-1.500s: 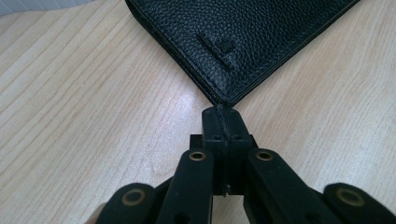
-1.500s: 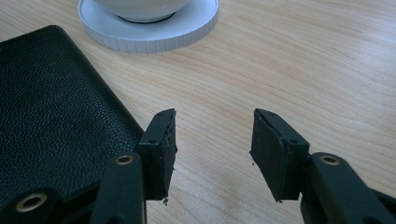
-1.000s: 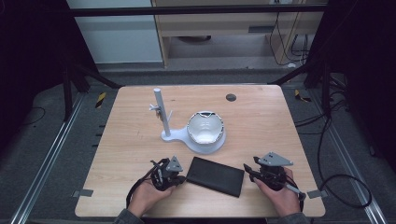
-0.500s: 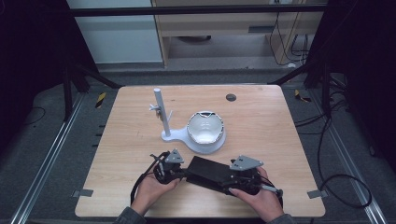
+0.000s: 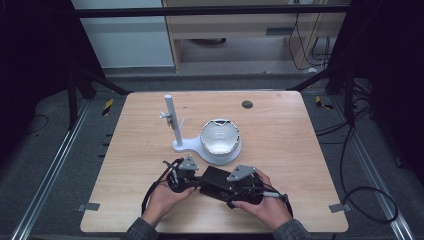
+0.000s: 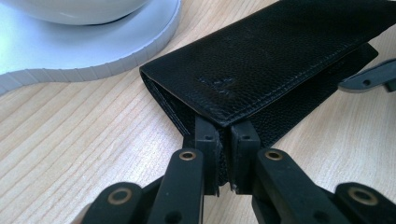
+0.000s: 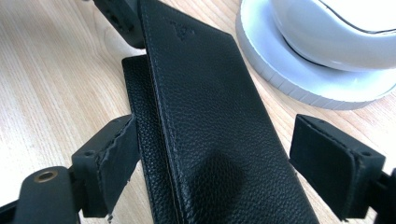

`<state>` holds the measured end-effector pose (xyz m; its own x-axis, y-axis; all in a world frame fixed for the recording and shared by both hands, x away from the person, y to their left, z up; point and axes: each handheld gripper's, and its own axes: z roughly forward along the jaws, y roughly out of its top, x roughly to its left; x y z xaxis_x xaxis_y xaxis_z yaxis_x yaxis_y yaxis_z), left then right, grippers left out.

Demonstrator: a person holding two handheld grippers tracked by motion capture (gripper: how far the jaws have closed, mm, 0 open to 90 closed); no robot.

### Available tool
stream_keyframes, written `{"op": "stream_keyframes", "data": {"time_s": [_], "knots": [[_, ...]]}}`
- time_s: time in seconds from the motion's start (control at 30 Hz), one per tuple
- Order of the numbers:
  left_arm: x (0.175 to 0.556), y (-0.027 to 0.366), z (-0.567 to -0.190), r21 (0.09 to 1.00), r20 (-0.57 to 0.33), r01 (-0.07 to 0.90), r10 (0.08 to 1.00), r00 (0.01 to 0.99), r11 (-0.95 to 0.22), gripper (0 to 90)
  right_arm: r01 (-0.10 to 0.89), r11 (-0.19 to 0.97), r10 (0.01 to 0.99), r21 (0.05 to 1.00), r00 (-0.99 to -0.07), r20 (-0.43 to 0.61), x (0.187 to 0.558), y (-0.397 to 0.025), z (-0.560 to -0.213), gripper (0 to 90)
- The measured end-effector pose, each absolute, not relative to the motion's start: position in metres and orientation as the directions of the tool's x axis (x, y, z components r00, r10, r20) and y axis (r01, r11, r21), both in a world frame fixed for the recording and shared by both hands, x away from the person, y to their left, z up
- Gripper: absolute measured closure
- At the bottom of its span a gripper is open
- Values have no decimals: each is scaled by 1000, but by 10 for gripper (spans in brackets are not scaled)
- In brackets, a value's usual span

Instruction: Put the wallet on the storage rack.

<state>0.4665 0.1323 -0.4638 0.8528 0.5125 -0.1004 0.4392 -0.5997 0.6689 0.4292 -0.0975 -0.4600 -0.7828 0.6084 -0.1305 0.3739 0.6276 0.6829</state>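
I see black leather wallet [image 5: 216, 181] lying on desk [image 5: 300, 150] near front edge, just in front of white stand base [image 5: 210, 152] holding white bowl-shaped piece [image 5: 219, 136]. My left gripper [image 6: 224, 154] pressed together on wallet's near corner, pinching its edge. My right gripper [image 7: 233, 158] spread wide, jaws straddling wallet's other end, left pad touching or just beside its edge, right pad apart. White post [image 5: 171, 120] rises upright from stand's left end.
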Motion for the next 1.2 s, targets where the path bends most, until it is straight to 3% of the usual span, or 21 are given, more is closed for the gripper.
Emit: {"op": "stream_keyframes", "data": {"time_s": [0.77, 1.2], "knots": [[468, 133, -456, 677, -96, 434, 514, 853, -594, 838, 400, 681, 594, 613, -792, -143, 438, -93, -473, 171], [469, 131, -452, 682, -95, 433, 515, 852, -589, 838, 397, 698, 600, 596, -778, -184, 440, -89, -473, 233]]}}
